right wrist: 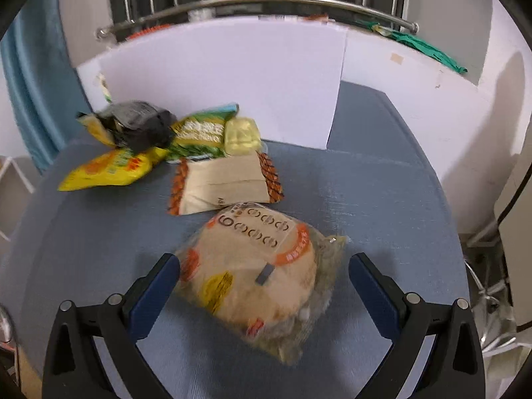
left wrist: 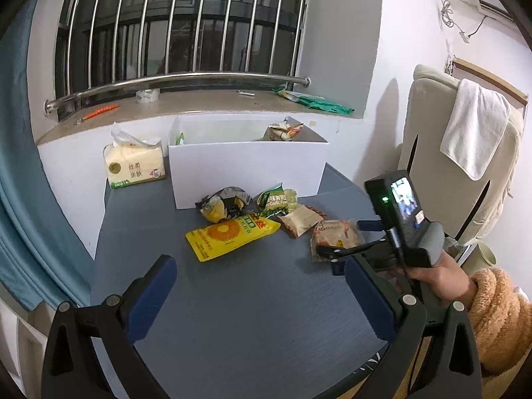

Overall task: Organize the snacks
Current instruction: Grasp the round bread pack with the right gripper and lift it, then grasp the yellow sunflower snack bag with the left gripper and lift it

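Note:
Several snack packs lie on the blue-grey table [left wrist: 266, 299] in front of a white box [left wrist: 246, 166]. They are a yellow pack [left wrist: 229, 236], a black and yellow pack [left wrist: 222, 204], a green pack [left wrist: 276, 201], a beige pack with orange ends [right wrist: 226, 183] and a clear pack holding a round cake [right wrist: 259, 279]. My right gripper [right wrist: 264, 266] is open, its blue pads [right wrist: 159, 286] on either side of the round cake pack, not clamped on it. My left gripper [left wrist: 259, 272] hangs open over bare table, short of the yellow pack. Another snack [left wrist: 282, 131] sits inside the box.
A tissue pack [left wrist: 134, 166] stands left of the box. Behind runs a windowsill [left wrist: 199, 103] with tape, a pen and a green bag under a barred window. A chair with a white towel [left wrist: 475, 126] is at the right. A blue curtain [left wrist: 20, 199] hangs left.

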Demonstrator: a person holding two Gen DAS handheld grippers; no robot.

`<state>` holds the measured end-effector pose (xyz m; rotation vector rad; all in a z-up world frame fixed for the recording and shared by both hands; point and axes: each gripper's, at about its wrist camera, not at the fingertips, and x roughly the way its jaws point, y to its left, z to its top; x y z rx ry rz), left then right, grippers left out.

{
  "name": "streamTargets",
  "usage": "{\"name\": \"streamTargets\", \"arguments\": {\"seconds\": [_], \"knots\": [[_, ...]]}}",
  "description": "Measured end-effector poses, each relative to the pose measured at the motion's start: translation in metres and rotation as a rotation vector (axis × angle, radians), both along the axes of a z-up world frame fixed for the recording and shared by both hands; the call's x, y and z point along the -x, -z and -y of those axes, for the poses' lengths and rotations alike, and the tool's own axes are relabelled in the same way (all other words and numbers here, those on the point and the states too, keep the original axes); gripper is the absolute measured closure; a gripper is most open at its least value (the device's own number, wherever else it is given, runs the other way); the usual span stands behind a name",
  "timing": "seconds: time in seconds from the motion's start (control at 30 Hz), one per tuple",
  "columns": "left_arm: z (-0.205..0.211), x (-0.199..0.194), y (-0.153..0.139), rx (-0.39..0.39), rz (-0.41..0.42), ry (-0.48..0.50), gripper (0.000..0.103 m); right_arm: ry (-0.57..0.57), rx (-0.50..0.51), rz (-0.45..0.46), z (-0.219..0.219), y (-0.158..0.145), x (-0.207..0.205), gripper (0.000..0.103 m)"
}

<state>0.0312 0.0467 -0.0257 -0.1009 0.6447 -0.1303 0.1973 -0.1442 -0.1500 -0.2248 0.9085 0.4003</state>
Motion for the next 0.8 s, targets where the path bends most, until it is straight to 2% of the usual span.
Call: {"name": "streamTargets", "arguments": {"seconds": [0.13,0.17,0.2,0.3,0.43,0.57,0.8], "knots": [[-0.003,-0.004,0.003,0.001,-0.016,-0.015,0.0,-0.003,-0.013,-0.031,-0.003,0.005,-0.004,0.0],[-0.003,-0.005,0.003,0.005,-0.019,-0.019,0.0,-0.004,-0.015,-0.031,-0.003,0.005,-0.004,0.003],[-0.004,-0.005,0.003,0.01,-0.019,-0.023,0.0,-0.008,-0.012,-0.02,-0.003,0.004,-0.002,0.013],[-0.005,-0.005,0.002,0.026,-0.014,-0.026,0.0,-0.023,-0.03,-0.017,0.001,0.0,0.001,0.02],[-0.005,-0.012,0.005,0.01,-0.025,-0.031,0.0,-0.037,-0.063,-0.03,0.009,-0.006,0.007,0.021],[-0.005,-0.032,0.014,-0.002,-0.061,-0.023,0.0,-0.042,-0.07,0.027,0.018,-0.022,0.021,0.021],[-0.001,-0.095,0.049,-0.073,-0.133,0.012,0.0,-0.04,-0.102,0.1,0.037,-0.058,0.05,0.021]]}}
